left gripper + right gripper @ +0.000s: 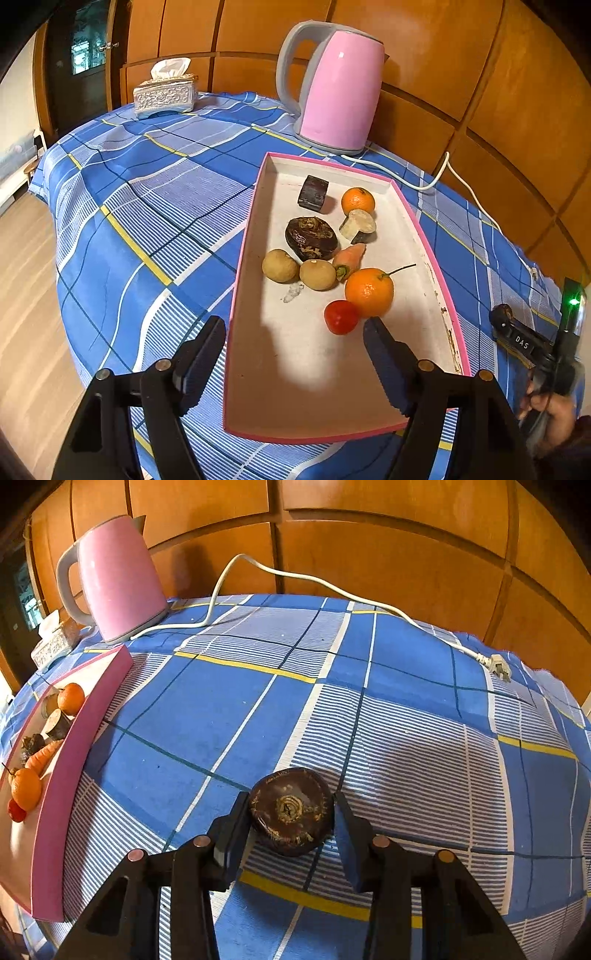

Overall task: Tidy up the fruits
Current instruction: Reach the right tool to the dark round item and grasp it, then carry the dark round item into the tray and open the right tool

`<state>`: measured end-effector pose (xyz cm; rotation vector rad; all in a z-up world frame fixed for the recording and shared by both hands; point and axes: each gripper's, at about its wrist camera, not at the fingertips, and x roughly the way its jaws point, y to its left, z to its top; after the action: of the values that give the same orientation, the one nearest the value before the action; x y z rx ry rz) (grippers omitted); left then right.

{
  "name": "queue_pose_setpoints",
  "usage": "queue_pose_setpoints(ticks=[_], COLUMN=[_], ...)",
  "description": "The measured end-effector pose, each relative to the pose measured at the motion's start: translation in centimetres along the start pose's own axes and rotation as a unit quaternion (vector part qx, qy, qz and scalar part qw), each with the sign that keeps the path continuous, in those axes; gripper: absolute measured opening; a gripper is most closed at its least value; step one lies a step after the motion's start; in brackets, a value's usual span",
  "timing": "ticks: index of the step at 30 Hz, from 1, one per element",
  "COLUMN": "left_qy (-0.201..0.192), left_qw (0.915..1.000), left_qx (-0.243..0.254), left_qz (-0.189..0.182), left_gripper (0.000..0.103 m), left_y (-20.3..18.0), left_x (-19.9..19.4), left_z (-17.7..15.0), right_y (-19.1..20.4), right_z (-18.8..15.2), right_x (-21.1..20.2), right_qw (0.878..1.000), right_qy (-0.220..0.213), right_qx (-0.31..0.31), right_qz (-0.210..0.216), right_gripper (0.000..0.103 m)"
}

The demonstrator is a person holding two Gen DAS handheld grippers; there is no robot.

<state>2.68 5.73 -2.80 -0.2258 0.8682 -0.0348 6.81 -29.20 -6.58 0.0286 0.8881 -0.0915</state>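
A pink-rimmed tray (436, 258) lies on the blue checked tablecloth and holds two oranges (369, 291), a cherry tomato (340, 316), two longans (280, 265), a small carrot (349, 258), a dark water chestnut (311, 238) and cut dark chunks (313, 192). My left gripper (295, 328) is open and empty over the tray's near end. In the right wrist view my right gripper (291, 814) is shut on a second dark water chestnut (291, 810), right of the tray (74, 760), at the cloth.
A pink kettle (338, 86) stands behind the tray, and its white cord (295, 578) and plug (498, 664) trail across the cloth to the right. A tissue box (165, 94) sits at the far left. Wood panelling backs the table.
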Motion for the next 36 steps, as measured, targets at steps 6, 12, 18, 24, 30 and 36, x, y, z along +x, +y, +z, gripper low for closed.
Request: queue_pose_setpoints(ticks=[6,12,18,24,30,36], left_qy=[-0.002,-0.007,-0.007,-0.004,-0.005,-0.003], left_qw=[0.9999,0.9998,0.9997,0.9997,0.9995,0.9993], left_qx=[-0.011,-0.017,-0.020,-0.021,-0.028,-0.032], left_qz=[0.008,0.012,0.013,0.013,0.016,0.018], left_gripper=[0.082,0.085,0.086,0.087,0.087,0.088], left_y=[0.6,1.1,1.2,1.3,1.7,2.0], left_x=[-0.4,-0.9,-0.9,-0.7,-0.6,-0.4], left_z=[-0.3,-0.6,-0.6,-0.6,-0.6,-0.6], right_y=[0.4,0.4,0.8,3.3,8.0,13.0], right_z=[0.1,0.2,0.6,1.8,3.2,4.2], right_x=[0.1,0.1,-0.4,-3.0,-4.5,-3.9], right_qw=[1.000,1.000,1.000,0.998,0.990,0.979], right_qy=[-0.004,-0.001,0.011,-0.015,-0.021,-0.003], right_qx=[-0.008,-0.011,-0.006,-0.026,-0.083,-0.118], right_qz=[-0.009,-0.014,0.002,0.048,0.112,0.166], right_gripper=[0.044,0.043,0.043,0.043,0.043,0.043])
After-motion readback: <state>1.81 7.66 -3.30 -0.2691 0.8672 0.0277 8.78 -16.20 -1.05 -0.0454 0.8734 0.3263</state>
